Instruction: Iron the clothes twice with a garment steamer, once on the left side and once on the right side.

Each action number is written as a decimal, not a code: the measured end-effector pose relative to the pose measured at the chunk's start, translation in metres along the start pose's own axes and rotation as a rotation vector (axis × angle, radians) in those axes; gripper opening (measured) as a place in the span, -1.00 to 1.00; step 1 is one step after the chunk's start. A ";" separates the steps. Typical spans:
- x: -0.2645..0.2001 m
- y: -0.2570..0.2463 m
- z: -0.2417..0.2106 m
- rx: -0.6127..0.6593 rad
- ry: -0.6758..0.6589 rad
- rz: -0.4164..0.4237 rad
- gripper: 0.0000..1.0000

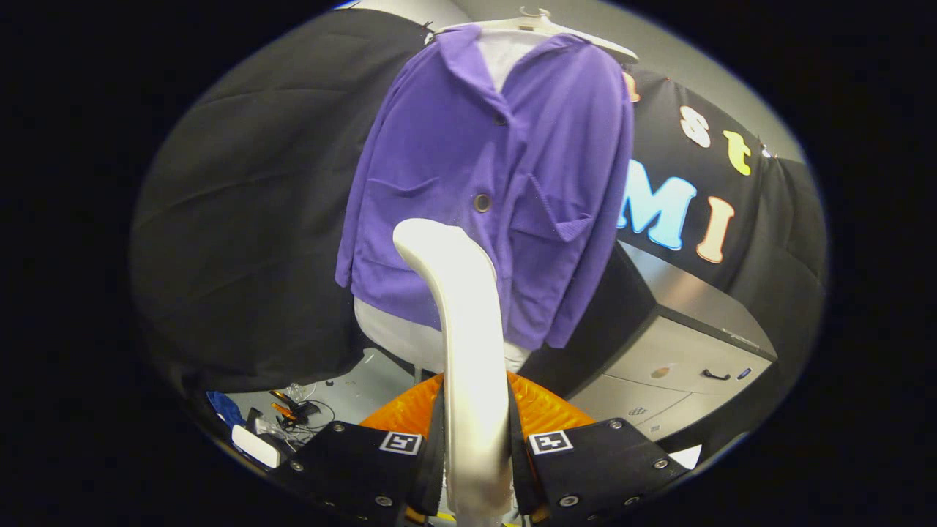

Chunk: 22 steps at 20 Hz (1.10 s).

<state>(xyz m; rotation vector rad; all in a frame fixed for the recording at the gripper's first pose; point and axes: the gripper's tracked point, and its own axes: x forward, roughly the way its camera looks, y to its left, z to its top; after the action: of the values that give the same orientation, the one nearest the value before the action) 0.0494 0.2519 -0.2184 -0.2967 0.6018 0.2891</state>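
Note:
A purple buttoned jacket hangs on a white hanger over a white garment, straight ahead of the fingers. My gripper is shut on the white garment steamer, both fingers pressing its handle. The steamer rises from between the fingers and curves up to the left. Its head sits in front of the jacket's lower middle, just below the large button; whether it touches the cloth I cannot tell.
A grey drawer cabinet stands to the right of the jacket. On the floor to the lower left lie cables, small tools and a white box. Black cloth walls close off the booth behind.

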 end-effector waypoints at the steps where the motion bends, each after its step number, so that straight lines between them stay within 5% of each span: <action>1: -0.011 -0.017 0.002 0.018 -0.012 -0.010 -0.23; 11: -0.096 -0.147 0.045 0.219 -0.238 -0.152 -0.23; 22: -0.179 -0.202 0.096 0.425 -0.497 -0.184 -0.22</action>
<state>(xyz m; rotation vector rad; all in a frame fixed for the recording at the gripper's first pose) 0.0281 0.0689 0.0007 0.1317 0.1330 0.0465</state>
